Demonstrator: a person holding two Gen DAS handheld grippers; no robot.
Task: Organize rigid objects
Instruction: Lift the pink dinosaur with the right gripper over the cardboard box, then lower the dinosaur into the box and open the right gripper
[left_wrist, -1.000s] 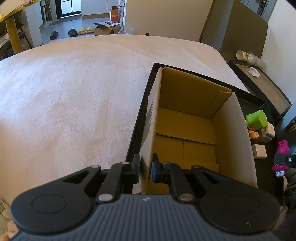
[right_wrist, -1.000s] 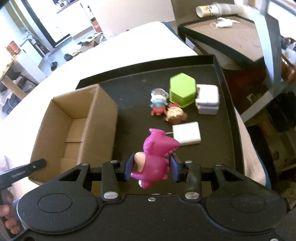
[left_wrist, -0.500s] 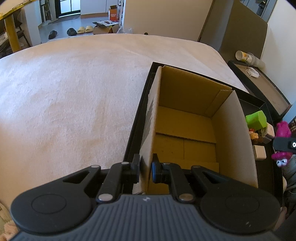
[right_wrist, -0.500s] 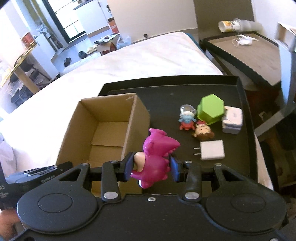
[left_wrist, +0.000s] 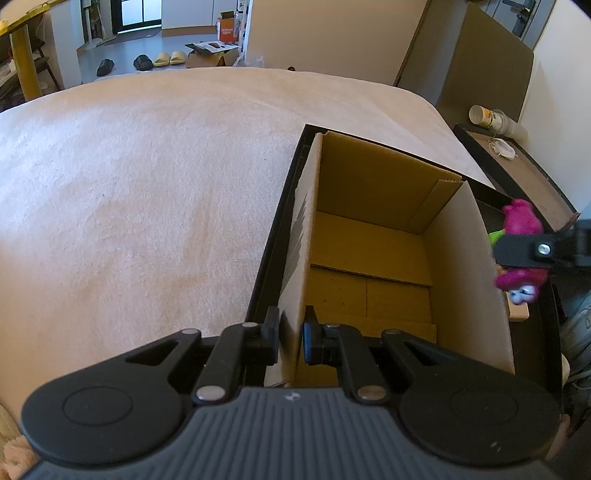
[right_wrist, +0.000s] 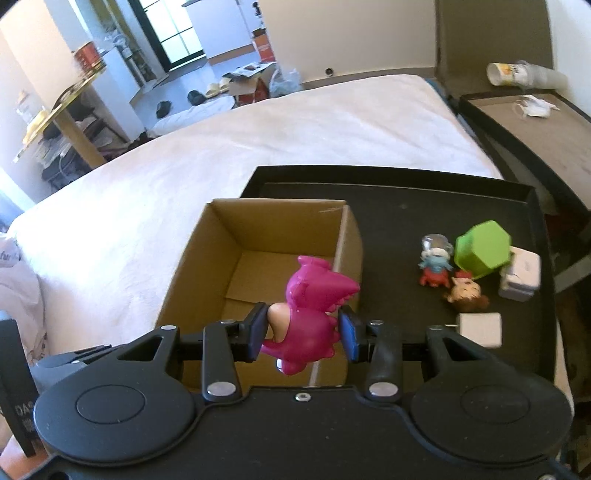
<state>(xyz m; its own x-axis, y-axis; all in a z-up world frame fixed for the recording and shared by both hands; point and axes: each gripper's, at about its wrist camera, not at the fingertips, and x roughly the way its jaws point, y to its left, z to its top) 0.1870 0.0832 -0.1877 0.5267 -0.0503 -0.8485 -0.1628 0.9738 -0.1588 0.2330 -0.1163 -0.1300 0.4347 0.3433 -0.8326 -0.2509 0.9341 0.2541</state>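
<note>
**Pink dinosaur held over box, left gripper pinching box wall**

One cardboard box sat open-topped at the left end of one black tray, tray resting on a pale blanket. Nothing visible inside the box. Left gripper was clamped on the box's near-left wall, one finger outside and one inside. Right gripper was clenched on one pink dinosaur toy, gripped at its sides, held in the air above the box's right wall. In the left wrist view the same toy showed past the box's right wall, partly hidden by a gripper finger.

Loose items on the tray floor right of the box, five counted: one green hexagonal block, one small figure with a clear dome, one brown-haired figure, one white charger plug, one white case touching the green block. The two figures lay close beside each other.

One paper cup lay on its side on a separate surface beyond the tray
</note>
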